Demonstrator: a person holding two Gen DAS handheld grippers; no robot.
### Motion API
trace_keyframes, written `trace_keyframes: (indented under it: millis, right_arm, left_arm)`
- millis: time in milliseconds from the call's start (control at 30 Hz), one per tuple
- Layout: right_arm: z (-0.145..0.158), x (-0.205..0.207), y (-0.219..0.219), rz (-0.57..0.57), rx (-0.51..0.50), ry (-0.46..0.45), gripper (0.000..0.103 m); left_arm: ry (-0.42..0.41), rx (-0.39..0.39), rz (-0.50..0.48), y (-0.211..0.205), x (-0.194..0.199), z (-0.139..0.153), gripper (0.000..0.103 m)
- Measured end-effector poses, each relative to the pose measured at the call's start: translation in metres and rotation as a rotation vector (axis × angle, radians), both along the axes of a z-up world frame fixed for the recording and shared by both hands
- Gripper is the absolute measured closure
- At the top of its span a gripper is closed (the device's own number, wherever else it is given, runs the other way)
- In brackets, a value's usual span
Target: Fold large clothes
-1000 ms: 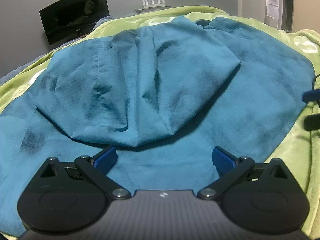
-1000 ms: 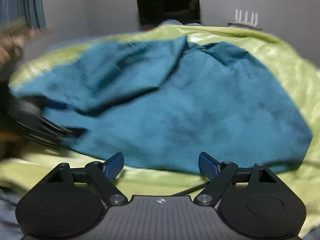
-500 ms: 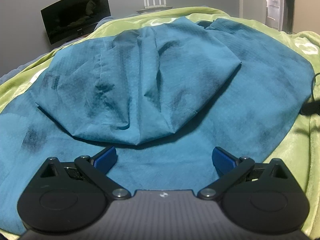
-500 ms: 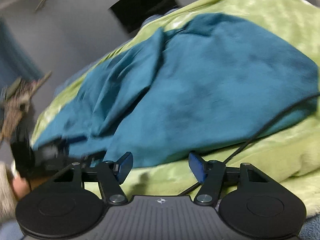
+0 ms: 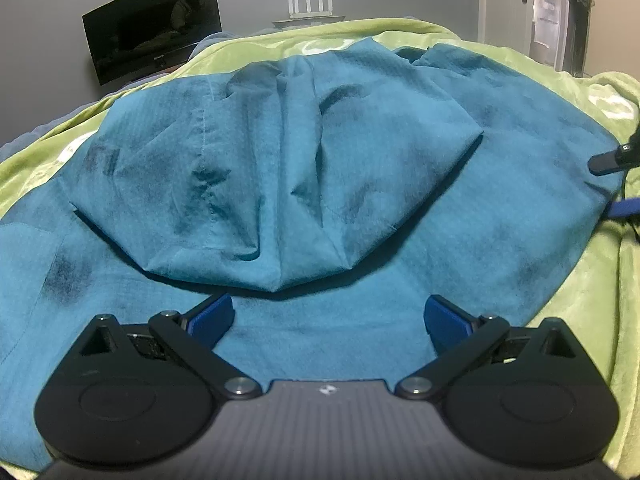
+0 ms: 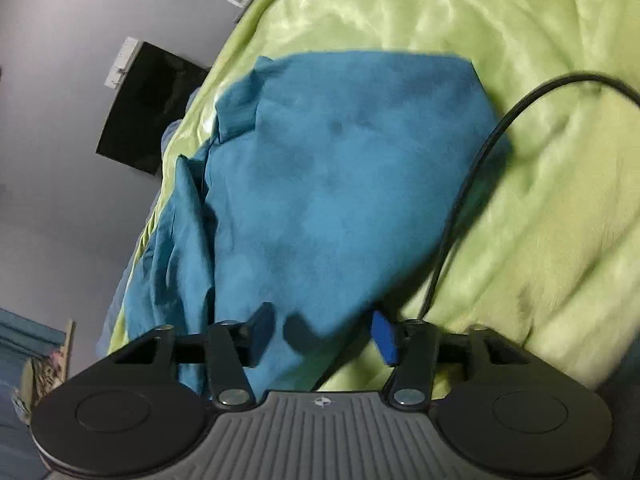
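Teal garment (image 5: 320, 168) lies half-folded on green blanket (image 6: 540, 200) — tools apart.

The right gripper (image 6: 324, 336) now sits rolled over at the teal garment (image 6: 340, 184) edge, its jaws narrower than before, a corner between them unpinched. Its black cable (image 6: 460, 208) crosses the cloth.

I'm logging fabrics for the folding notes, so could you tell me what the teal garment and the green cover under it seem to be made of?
Teal garment: looks like a thin, matte woven cloth, perhaps cotton or a blend; it shows stitched seams, sharp creases and a faint fine texture. Green blanket: seems a plush fleece or velvety pile, judging by its soft sheen and rounded folds.
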State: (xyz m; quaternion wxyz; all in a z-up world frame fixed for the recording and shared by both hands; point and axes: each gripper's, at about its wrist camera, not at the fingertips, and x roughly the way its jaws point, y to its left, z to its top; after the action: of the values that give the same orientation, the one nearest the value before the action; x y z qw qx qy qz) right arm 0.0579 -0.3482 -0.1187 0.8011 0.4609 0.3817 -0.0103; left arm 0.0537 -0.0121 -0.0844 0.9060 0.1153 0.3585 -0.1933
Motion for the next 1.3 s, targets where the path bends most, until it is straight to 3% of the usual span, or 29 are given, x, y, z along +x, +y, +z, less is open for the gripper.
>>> trace_keyframes:
  millis: [100,233,267,300,367,433,600,700,800,833,900,967,1200,1300]
  right_arm:
    - [0.0,0.001,0.013,0.037,-0.009,-0.018,0.015]
    - [-0.006,0.01,0.015,0.033,-0.034,-0.058,0.013]
    - [-0.007,0.012,0.013,0.012,-0.048,-0.082,0.019]
    - [-0.007,0.01,0.01,-0.007,-0.076,-0.1,0.035]
    - [0.0,0.005,0.01,-0.039,-0.181,-0.162,0.053]
    - [0.009,-0.003,-0.001,-0.083,-0.212,-0.232,0.054]
    - [0.015,-0.008,-0.031,-0.204,-0.215,-0.277,0.05]
    - [0.007,-0.006,-0.038,-0.184,-0.173,-0.28,0.036]
    - [0.003,0.001,-0.031,-0.117,-0.168,-0.293,0.033]
    - [0.003,0.003,-0.029,-0.108,-0.173,-0.299,0.035]
    - [0.006,0.008,-0.023,-0.102,-0.19,-0.313,0.048]
    - [0.009,0.012,-0.024,-0.105,-0.187,-0.334,0.057]
    - [0.019,0.026,-0.018,-0.069,-0.232,-0.385,0.061]
    - [0.028,0.023,-0.012,-0.05,-0.291,-0.405,0.078]
  left_arm:
    - [0.002,0.0,0.002,-0.001,0.0,0.0,0.0]
    - [0.004,-0.003,0.003,-0.001,0.001,0.0,0.0]
    - [0.004,-0.003,0.003,-0.001,0.001,0.0,0.0]
    - [0.004,-0.003,0.003,-0.001,0.001,0.0,0.0]
    - [0.004,-0.005,0.003,0.0,0.001,0.0,0.0]
    - [0.003,-0.008,0.003,0.0,0.001,0.001,0.0]
    - [-0.002,-0.007,0.008,-0.001,-0.001,0.001,0.0]
    - [-0.048,-0.006,0.029,-0.003,-0.007,0.008,0.0]
    - [-0.098,-0.084,0.026,-0.005,-0.011,0.021,0.0]
    - [-0.105,-0.119,0.028,-0.007,-0.01,0.026,0.0]
    - [-0.1,-0.128,0.017,-0.015,-0.008,0.029,0.0]
    - [-0.077,-0.082,-0.011,-0.029,-0.004,0.023,0.0]
    - [-0.051,0.062,-0.121,-0.062,-0.003,-0.004,0.0]
    - [-0.057,0.045,-0.121,-0.059,-0.004,-0.004,0.0]
